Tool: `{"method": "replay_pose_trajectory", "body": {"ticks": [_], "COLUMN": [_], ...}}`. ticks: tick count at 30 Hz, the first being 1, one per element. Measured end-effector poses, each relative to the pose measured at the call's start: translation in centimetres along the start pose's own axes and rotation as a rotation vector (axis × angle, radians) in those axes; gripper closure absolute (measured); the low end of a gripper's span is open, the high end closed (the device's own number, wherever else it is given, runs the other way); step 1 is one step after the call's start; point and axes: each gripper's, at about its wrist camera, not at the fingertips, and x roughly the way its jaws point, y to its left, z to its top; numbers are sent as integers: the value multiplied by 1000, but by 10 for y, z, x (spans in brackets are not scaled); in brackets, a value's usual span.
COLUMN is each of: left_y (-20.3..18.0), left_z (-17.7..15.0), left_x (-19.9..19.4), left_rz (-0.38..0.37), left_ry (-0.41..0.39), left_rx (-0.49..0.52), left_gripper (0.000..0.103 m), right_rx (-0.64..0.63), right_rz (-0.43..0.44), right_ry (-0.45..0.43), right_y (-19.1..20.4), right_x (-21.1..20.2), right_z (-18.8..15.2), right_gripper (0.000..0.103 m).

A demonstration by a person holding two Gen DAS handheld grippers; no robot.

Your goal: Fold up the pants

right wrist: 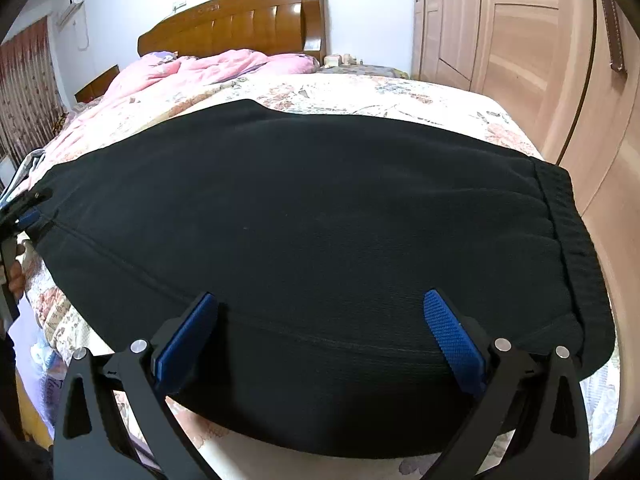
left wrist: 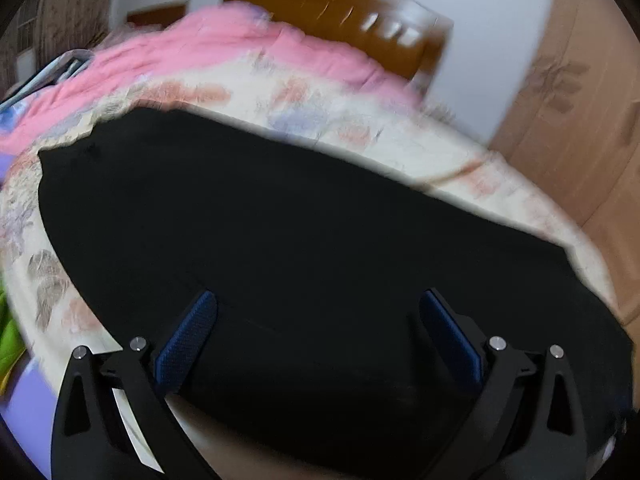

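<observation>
The black pants (right wrist: 304, 216) lie flat along the near edge of the bed (right wrist: 400, 100). My left gripper (left wrist: 318, 334) and right gripper (right wrist: 320, 336) both hover spread wide above them, pinching nothing.

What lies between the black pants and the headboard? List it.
In the right wrist view, beyond the pants comes bare floral bedspread, then a rumpled pink quilt up against the headboard.

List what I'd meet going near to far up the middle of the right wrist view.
Right tongs, open → black pants lying flat → floral bedspread → pink quilt → wooden headboard → white wall.
</observation>
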Motion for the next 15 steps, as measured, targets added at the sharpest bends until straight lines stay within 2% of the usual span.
{"method": "replay_pose_trajectory", "body": {"ticks": [2,3,4,6,7,10,13,15], "left_y": [4,3,2,15,29,80,114,129], "left_z": [-7,-10,-13,-16,-18,-15,-10,-9], "left_x": [-4,-7,-14,-28,-39,-57,-67,-79], "left_rz": [-5,3,24,0,-43,-90,-27,33], "left_ry": [-5,-5,-8,-37,-70,-116,-113,-128], "left_rx": [47,78,90,50,-9,-225,-338,-356], "left_gripper": [2,2,2,2,2,2,2,2], "right_rx": [9,4,-13,-80,-116,-275,-406,-453], "right_rz": [-46,-105,-123,-48,-3,134,221,292], "right_ry": [38,51,36,-31,-47,-67,-52,-12], "right_y": [5,14,24,59,79,156,233,276], "right_x": [-1,-5,-8,-19,-21,-10,19,44], "right_z": [5,10,16,30,38,67,90,99], "right_gripper": [4,4,4,4,4,4,4,4]}}
